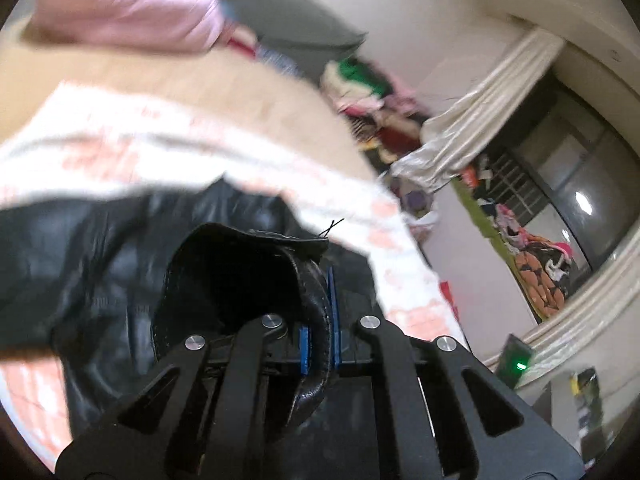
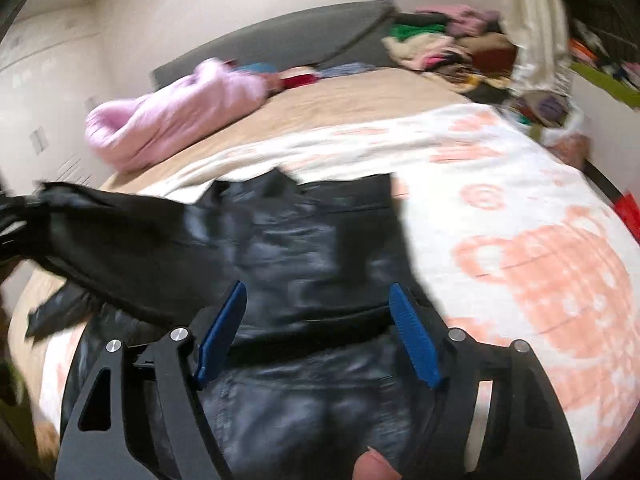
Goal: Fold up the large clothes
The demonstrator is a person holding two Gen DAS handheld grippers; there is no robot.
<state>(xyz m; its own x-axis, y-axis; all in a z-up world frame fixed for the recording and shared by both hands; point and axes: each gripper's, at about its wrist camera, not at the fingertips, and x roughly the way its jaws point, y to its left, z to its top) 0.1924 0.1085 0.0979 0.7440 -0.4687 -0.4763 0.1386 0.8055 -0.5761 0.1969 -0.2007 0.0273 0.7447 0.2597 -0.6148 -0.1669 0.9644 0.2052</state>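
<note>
A black leather jacket (image 2: 304,240) lies spread on the patterned blanket (image 2: 540,272) covering the bed (image 2: 360,92). A stitched edge (image 1: 316,320) of it, probably a cuff or hem, is pinched between the pressed-together left tongs (image 1: 320,332). The right tongs (image 2: 316,328) are spread above the body of the garment, nothing gripped. The leather is judged heavy, supple and somewhat slippery; seams and hems are the surest holds. In the right wrist view the long axis runs from 6 to 12 o'clock, with a sleeve (image 2: 100,224) drawn out toward 9 o'clock.
</note>
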